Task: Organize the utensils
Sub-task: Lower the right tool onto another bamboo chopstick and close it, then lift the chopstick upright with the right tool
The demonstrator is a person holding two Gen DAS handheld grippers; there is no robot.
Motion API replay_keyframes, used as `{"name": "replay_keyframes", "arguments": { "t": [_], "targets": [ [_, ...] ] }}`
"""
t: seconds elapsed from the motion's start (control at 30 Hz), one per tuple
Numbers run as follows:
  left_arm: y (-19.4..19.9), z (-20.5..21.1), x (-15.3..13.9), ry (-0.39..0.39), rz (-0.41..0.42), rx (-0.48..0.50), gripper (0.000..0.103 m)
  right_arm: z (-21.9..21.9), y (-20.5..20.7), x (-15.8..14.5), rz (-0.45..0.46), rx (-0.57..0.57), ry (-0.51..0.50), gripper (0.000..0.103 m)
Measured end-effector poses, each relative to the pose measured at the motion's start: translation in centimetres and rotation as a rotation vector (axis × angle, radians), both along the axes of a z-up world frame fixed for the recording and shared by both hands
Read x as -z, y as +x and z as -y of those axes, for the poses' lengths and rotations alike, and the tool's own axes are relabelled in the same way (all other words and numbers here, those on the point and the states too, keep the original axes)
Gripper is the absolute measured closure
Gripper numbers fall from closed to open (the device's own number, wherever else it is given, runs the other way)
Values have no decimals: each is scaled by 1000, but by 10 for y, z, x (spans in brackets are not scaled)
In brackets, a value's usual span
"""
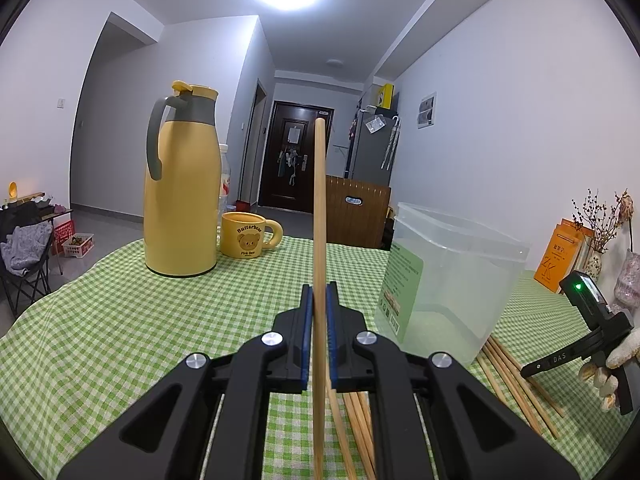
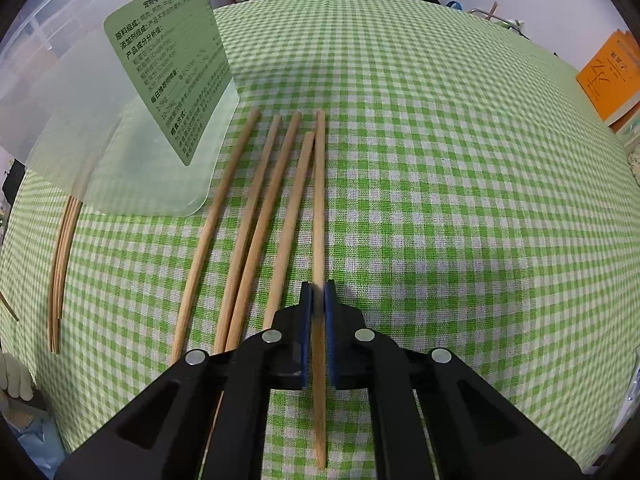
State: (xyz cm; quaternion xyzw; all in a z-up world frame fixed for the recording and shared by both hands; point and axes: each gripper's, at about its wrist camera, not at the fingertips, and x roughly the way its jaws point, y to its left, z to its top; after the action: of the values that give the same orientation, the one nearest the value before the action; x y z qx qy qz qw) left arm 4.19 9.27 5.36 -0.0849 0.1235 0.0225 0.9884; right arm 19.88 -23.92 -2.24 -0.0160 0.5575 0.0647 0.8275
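Green-check table (image 1: 120,320) w/ jug (image 1: 182,184), mug (image 1: 246,239), clear tub (image 1: 452,280), loose chopsticks (image 2: 256,216).

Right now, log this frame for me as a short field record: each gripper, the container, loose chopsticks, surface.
left gripper: shut on one wooden chopstick, lifted
right gripper: shut on rightmost wooden chopstick, still low over the cloth
clear plastic container: upright, looks empty
loose chopsticks: four beside the container
surface: green checked tablecloth
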Motion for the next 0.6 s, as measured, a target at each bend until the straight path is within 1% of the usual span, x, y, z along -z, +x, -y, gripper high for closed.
{"name": "replay_keyframes", "arguments": {
  "t": [0.1, 0.27, 0.37, 0.47, 0.57, 0.6],
  "targets": [
    [0, 0, 0, -3, -2, 0, 99, 0, -4, 1, 7, 4, -4, 97],
    [0, 0, 1, -2, -2, -2, 99, -9, -11, 1, 11, 4, -39, 97],
    [1, -1, 1, -4, -5, -5, 99, -9, -13, 1, 32, 9, -35, 97],
    [2, -2, 2, -9, -11, -10, 99, -6, -23, -18, 140, 18, -6, 97],
    [4, -3, 3, -18, -20, -8, 99, -5, -43, -43, 298, 24, 27, 97],
    [4, -3, 3, -19, -21, -10, 99, -6, -54, -52, 371, 21, 32, 97]
  ]
}}
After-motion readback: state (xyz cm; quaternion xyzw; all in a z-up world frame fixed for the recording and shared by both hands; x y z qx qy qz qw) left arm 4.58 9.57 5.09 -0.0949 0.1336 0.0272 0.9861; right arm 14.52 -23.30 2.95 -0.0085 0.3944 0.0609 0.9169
